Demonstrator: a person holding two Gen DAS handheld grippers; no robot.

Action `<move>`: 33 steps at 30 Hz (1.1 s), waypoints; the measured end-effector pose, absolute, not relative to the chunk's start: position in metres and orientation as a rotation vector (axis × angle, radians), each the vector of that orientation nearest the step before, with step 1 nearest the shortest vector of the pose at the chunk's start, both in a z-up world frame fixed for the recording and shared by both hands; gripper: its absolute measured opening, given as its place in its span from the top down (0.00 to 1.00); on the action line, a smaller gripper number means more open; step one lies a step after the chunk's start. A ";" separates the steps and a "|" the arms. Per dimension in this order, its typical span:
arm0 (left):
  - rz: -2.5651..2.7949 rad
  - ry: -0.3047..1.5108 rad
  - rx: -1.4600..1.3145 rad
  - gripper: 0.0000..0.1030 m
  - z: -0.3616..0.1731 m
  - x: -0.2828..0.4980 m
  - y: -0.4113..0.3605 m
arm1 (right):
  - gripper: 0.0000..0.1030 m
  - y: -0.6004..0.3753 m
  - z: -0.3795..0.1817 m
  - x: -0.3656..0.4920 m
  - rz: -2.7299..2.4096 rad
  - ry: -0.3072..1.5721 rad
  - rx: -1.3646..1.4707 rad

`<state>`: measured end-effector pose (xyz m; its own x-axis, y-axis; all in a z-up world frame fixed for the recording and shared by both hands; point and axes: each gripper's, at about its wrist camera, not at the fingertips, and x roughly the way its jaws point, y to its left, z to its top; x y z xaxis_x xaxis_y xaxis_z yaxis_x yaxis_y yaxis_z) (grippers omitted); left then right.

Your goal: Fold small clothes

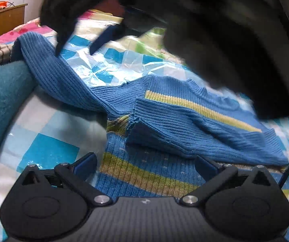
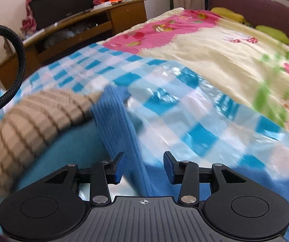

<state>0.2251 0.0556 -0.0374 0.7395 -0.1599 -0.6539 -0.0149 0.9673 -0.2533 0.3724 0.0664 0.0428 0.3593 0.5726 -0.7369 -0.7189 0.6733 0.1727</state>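
Observation:
A small blue ribbed sweater (image 1: pixel 184 117) with yellow-green stripes lies on a blue-and-white checked plastic sheet (image 1: pixel 49 151) on a bed. One sleeve (image 1: pixel 49 68) stretches away to the upper left; the other lies folded across the body. My left gripper (image 1: pixel 144 165) is open just above the sweater's striped lower body. My right gripper (image 2: pixel 144 165) is open over the stretched sleeve (image 2: pixel 120 125), which runs between its fingers without being clamped. It also shows blurred in the left wrist view (image 1: pixel 80 36), above the sleeve's far end.
A teal fleece garment (image 1: pixel 1 100) and a beige checked knit (image 2: pixel 33 117) lie at the left of the sleeve. Beyond the checked sheet (image 2: pixel 184 111) is a pink and cream quilt (image 2: pixel 205 40). A wooden TV stand (image 2: pixel 84 26) stands by the wall. A black cable (image 2: pixel 17 60) hangs left.

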 end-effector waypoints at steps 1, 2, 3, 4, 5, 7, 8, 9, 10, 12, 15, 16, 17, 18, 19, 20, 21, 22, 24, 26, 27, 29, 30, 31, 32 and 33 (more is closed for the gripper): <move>-0.085 0.734 -0.256 0.00 -0.038 0.226 0.057 | 0.60 0.074 0.043 0.377 0.852 0.877 -0.175; -0.089 0.731 -0.258 0.00 -0.038 0.226 0.058 | 0.60 0.081 0.043 0.382 0.863 0.884 -0.159; -0.093 0.727 -0.259 0.00 -0.038 0.225 0.058 | 0.59 0.088 0.041 0.387 0.871 0.888 -0.149; -0.097 0.724 -0.259 0.00 -0.038 0.225 0.058 | 0.59 0.097 0.040 0.391 0.878 0.898 -0.145; -0.100 0.721 -0.263 0.00 -0.039 0.224 0.059 | 0.59 0.103 0.040 0.393 0.886 0.906 -0.142; -0.108 0.717 -0.279 0.00 -0.039 0.223 0.061 | 0.59 0.118 0.039 0.396 0.911 0.907 -0.130; -0.111 0.715 -0.286 0.00 -0.040 0.223 0.059 | 0.59 0.124 0.040 0.397 0.920 0.903 -0.122; -0.114 0.711 -0.296 0.00 -0.040 0.223 0.060 | 0.59 0.130 0.040 0.398 0.923 0.904 -0.115; -0.117 0.707 -0.304 0.00 -0.041 0.222 0.061 | 0.59 0.136 0.040 0.399 0.922 0.906 -0.110; -0.122 0.702 -0.306 0.00 -0.041 0.222 0.063 | 0.62 0.145 0.041 0.400 0.907 0.916 -0.093; -0.124 0.694 -0.307 0.00 -0.042 0.218 0.066 | 0.90 0.147 0.048 0.400 0.902 0.909 -0.056; -0.124 0.692 -0.306 0.00 -0.042 0.217 0.066 | 0.93 0.147 0.050 0.398 0.892 0.902 -0.065; -0.124 0.691 -0.304 0.00 -0.042 0.217 0.065 | 0.93 0.146 0.054 0.395 0.878 0.891 -0.083; -0.124 0.691 -0.303 0.00 -0.042 0.217 0.065 | 0.94 0.142 0.058 0.393 0.874 0.879 -0.093; -0.125 0.689 -0.302 0.00 -0.042 0.217 0.065 | 0.94 0.140 0.062 0.391 0.868 0.870 -0.092; -0.125 0.687 -0.302 0.00 -0.042 0.217 0.065 | 0.94 0.135 0.066 0.389 0.856 0.858 -0.081; -0.127 0.684 -0.302 0.00 -0.042 0.217 0.066 | 0.94 0.124 0.074 0.386 0.843 0.832 -0.048; -0.128 0.680 -0.305 0.00 -0.041 0.215 0.067 | 0.94 0.110 0.083 0.383 0.836 0.801 -0.002; -0.132 0.675 -0.310 0.00 -0.040 0.214 0.067 | 0.94 0.077 0.098 0.376 0.794 0.745 0.085; -0.135 0.672 -0.305 0.00 -0.039 0.213 0.066 | 0.94 0.032 0.112 0.368 0.720 0.690 0.192; -0.134 0.671 -0.300 0.00 -0.039 0.212 0.066 | 0.94 0.003 0.118 0.360 0.663 0.653 0.235; -0.130 0.671 -0.284 0.00 -0.039 0.211 0.064 | 0.94 -0.053 0.121 0.338 0.556 0.589 0.340; -0.127 0.671 -0.276 0.00 -0.039 0.211 0.063 | 0.94 -0.081 0.119 0.324 0.498 0.565 0.388; -0.122 0.673 -0.266 0.00 -0.039 0.211 0.061 | 0.94 -0.106 0.116 0.308 0.442 0.537 0.417; -0.116 0.675 -0.255 0.00 -0.040 0.212 0.059 | 0.94 -0.125 0.110 0.294 0.400 0.518 0.436; -0.110 0.677 -0.240 0.00 -0.040 0.213 0.057 | 0.91 -0.148 0.096 0.277 0.342 0.510 0.465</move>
